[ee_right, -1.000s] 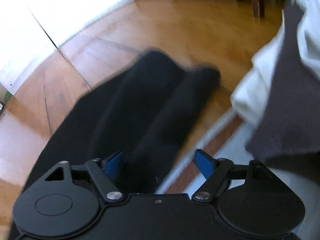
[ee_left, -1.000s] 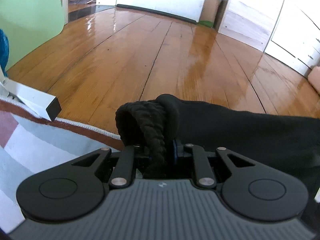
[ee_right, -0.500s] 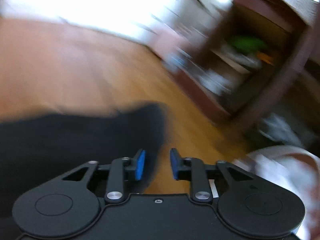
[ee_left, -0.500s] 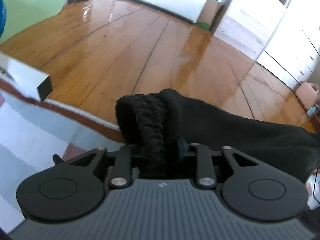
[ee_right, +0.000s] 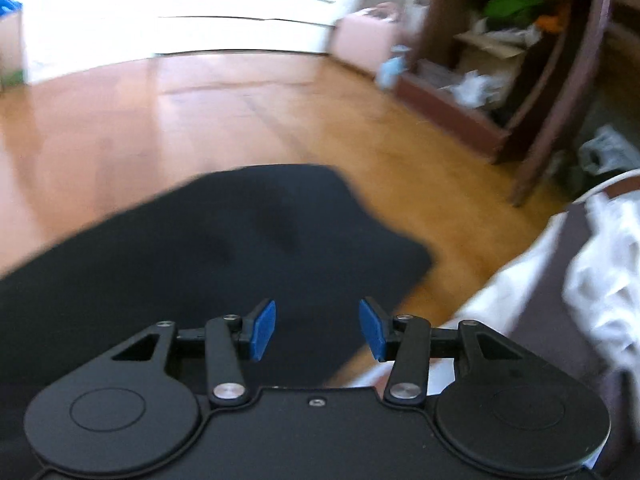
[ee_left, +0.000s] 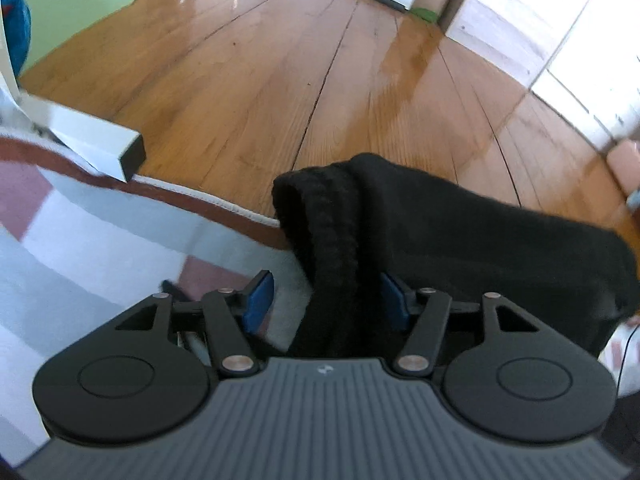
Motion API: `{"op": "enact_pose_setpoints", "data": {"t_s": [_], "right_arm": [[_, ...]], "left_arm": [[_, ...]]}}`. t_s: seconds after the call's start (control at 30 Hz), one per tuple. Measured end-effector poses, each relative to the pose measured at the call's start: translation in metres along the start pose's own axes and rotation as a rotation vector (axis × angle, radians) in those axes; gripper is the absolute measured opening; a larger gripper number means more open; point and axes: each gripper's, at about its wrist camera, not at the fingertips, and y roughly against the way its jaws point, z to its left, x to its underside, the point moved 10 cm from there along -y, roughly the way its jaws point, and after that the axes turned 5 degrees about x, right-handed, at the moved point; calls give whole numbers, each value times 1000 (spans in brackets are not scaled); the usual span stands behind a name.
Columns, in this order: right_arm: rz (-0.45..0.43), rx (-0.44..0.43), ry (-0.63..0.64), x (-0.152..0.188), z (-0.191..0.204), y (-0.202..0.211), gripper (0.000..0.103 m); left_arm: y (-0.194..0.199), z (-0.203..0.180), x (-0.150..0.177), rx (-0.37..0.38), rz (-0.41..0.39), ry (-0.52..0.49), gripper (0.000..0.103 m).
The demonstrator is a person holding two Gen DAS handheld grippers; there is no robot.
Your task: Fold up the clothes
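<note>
While the jaws of the left gripper (ee_left: 326,300) were opening, the ribbed hem of the black garment (ee_left: 460,236) lay between its blue pads, resting against one and clear of the other, so nothing was pinched. The right gripper (ee_right: 318,328) was also opening, spread above the garment's far corner with no cloth between its pads. The garment lay partly on the wooden floor (ee_left: 280,72), its hem end lapping over the border of the striped rug (ee_left: 120,232). Released like this, the thick hem could spring back and undo the fold. The white clothes (ee_right: 600,264) lay just beside the garment and might snag.
</note>
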Motion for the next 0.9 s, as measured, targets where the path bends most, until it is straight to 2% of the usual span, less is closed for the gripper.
{"op": "enact_pose_setpoints", "data": {"t_s": [0.17,0.23,0.4,0.47,0.57,0.6,0.67,0.7,0.73,0.8,0.87,0.9], "right_arm": [[-6,-152,61,9,55,47,52],[-8,-216,74,10,64,66,52],[-7,-401,150,33,70,123,55],[28,-507,159,58,71,151,55],[131,-714,152,108,70,194,56],[177,-787,141,127,69,207,56],[269,-932,112,171,67,233,56],[300,-980,114,192,66,247,56],[331,-1028,116,213,64,260,56],[352,-1064,189,251,59,281,56],[351,-1052,273,286,49,296,56],[347,-1027,293,298,43,297,56]], "left_arm": [[30,8,19,0,7,45,61],[38,12,32,-8,16,71,61],[54,12,77,51,43,168,61],[57,11,93,73,55,198,66],[67,4,104,83,17,141,66],[70,0,102,110,-4,108,67],[67,-10,94,211,-17,8,70],[65,-9,93,239,0,-4,64],[63,-7,93,265,18,-12,48],[65,0,95,334,42,21,34],[70,5,97,411,57,56,34],[71,7,99,414,63,52,34]]}}
